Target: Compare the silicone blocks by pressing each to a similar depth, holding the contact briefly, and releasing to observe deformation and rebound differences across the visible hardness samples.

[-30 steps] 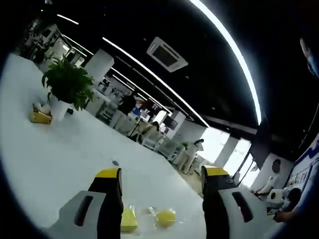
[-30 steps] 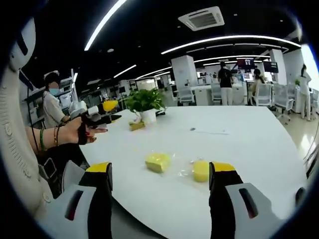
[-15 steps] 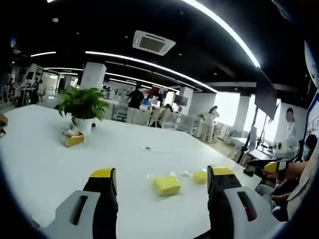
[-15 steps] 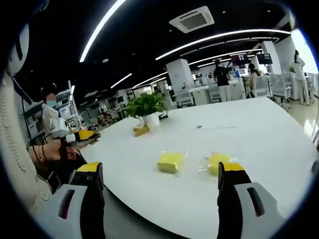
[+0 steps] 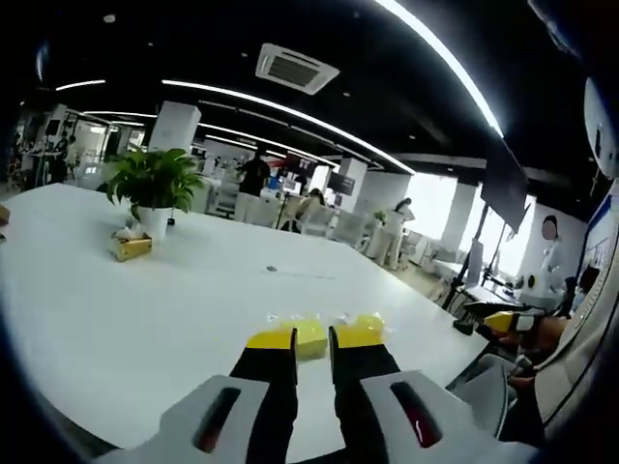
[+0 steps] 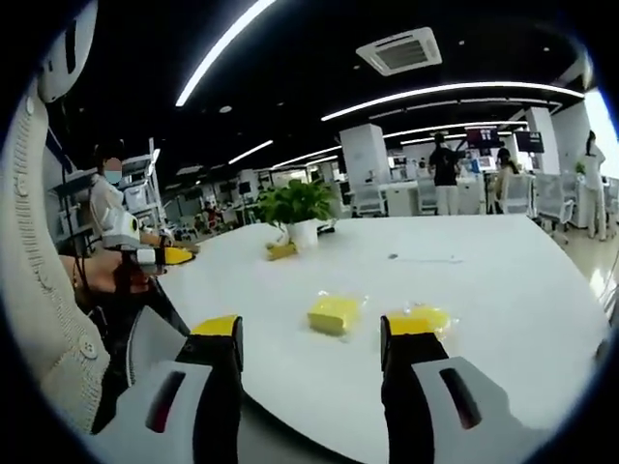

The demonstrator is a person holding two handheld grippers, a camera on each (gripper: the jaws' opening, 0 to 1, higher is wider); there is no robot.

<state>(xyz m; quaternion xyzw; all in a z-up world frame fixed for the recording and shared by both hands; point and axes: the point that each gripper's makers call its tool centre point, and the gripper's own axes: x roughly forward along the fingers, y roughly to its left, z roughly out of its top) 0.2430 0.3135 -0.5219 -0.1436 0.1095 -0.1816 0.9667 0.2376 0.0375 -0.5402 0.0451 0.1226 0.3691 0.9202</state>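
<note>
Left gripper view: potted plant [image 5: 152,186] toward the far left edge of the white tabletop [image 5: 116,309], a small yellow item [image 5: 132,247] just beside its pot. Left claw [image 5: 311,338] low above the near edge, jaws nearly closed, only a thin gap between the yellow tips, nothing gripped. Two yellow silicone blocks [image 5: 311,333] on the tabletop right behind the tips, partly hidden by them; contact impossible to tell. At the far right, past the tabletop's right edge, the other claw with a yellow tip in a person's hand.

Right gripper view: at the left, off the tabletop's left edge, a person's cream sleeve [image 6: 44,290] and the left claw [image 6: 169,255]. Potted plant [image 6: 298,210] at the far edge. Square silicone block [image 6: 335,312] near the middle of the tabletop [image 6: 503,290], well clear of both jaws. Right claw [image 6: 309,332] open wide, empty, over the near edge. Second silicone block [image 6: 418,317] just behind the right jaw's yellow tip, partly covered; touching or not cannot be told.
</note>
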